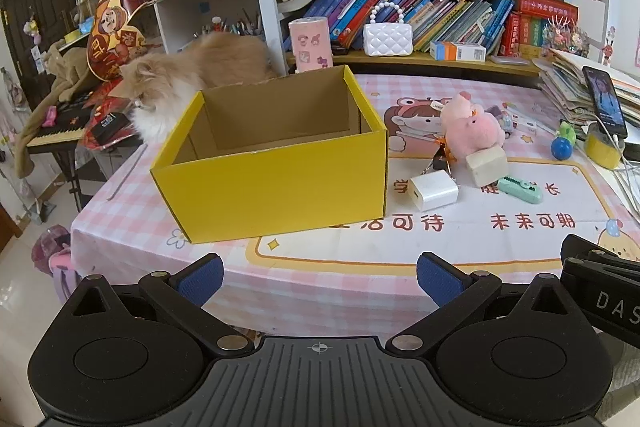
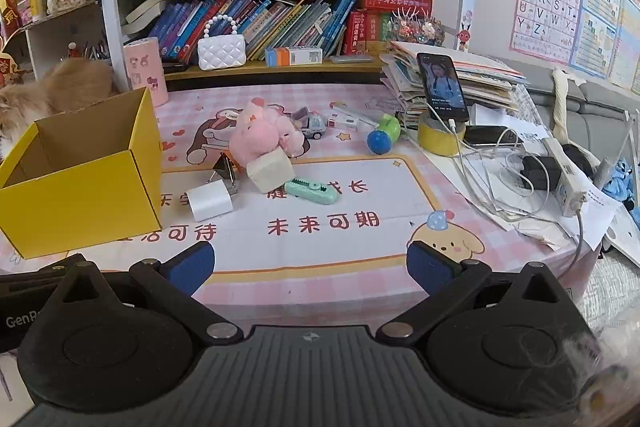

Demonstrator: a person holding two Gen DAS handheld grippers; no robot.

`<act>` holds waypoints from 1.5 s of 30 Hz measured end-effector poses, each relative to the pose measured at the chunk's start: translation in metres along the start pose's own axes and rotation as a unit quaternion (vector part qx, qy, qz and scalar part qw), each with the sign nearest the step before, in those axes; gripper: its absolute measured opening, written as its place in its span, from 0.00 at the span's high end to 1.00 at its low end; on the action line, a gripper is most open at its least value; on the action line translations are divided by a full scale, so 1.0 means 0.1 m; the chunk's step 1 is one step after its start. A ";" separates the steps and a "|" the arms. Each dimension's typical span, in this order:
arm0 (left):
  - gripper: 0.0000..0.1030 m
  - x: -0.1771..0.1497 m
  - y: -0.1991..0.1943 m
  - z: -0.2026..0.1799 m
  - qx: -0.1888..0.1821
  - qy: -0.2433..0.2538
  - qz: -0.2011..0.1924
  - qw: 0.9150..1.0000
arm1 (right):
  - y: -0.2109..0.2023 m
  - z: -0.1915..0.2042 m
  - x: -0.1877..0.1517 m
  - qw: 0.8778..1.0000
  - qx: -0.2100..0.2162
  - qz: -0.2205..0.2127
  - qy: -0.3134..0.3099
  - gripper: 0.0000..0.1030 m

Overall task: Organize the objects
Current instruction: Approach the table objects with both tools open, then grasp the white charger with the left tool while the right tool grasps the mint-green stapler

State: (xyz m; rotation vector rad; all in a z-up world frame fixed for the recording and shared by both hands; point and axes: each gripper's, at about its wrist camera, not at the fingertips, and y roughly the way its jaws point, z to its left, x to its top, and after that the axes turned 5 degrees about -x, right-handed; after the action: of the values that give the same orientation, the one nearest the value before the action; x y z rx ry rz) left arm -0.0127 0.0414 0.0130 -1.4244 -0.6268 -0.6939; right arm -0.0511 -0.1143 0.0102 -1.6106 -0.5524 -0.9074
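Observation:
An empty yellow cardboard box point(image 1: 276, 187) point(image 2: 80, 199) stands open on the pink checked tablecloth. Right of it lie a white charger point(image 1: 433, 190) point(image 2: 209, 203), a beige cube point(image 1: 487, 165) point(image 2: 271, 171), a mint green cutter point(image 1: 521, 189) point(image 2: 312, 190), a pink plush pig point(image 1: 472, 131) point(image 2: 262, 137), a black binder clip point(image 2: 225, 166), a small toy car point(image 2: 312, 125) and a blue and green ball toy point(image 1: 562, 145) point(image 2: 382, 137). My left gripper point(image 1: 320, 279) is open and empty, near the table's front edge. My right gripper point(image 2: 310, 269) is open and empty there too.
An orange cat point(image 1: 188, 83) point(image 2: 60, 87) sits behind the box at the table's left edge. A phone point(image 2: 442, 87) leans on a paper stack above a yellow tape roll point(image 2: 440, 137). Cables and a power strip point(image 2: 566, 175) lie at the right. Bookshelves point(image 2: 280, 67) back the table.

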 end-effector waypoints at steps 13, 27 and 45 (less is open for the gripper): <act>0.00 -0.07 -0.08 0.09 -0.002 0.003 -0.001 1.000 | -0.06 0.03 -0.03 1.000 -0.003 0.001 -0.001 0.00; 0.00 -0.11 -0.11 0.07 0.006 0.006 0.010 1.000 | -0.14 0.04 -0.11 1.000 0.000 0.017 -0.010 0.00; 0.00 0.10 0.38 -0.42 0.051 -0.013 0.057 0.997 | 0.65 -0.21 0.22 0.997 0.033 0.054 -0.054 0.00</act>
State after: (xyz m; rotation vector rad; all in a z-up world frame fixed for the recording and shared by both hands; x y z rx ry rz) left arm 0.0214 -0.0001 -0.0070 -1.3655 -0.5882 -0.5471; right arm 0.0062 -0.1525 -0.0108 -1.6196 -0.5592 -0.7189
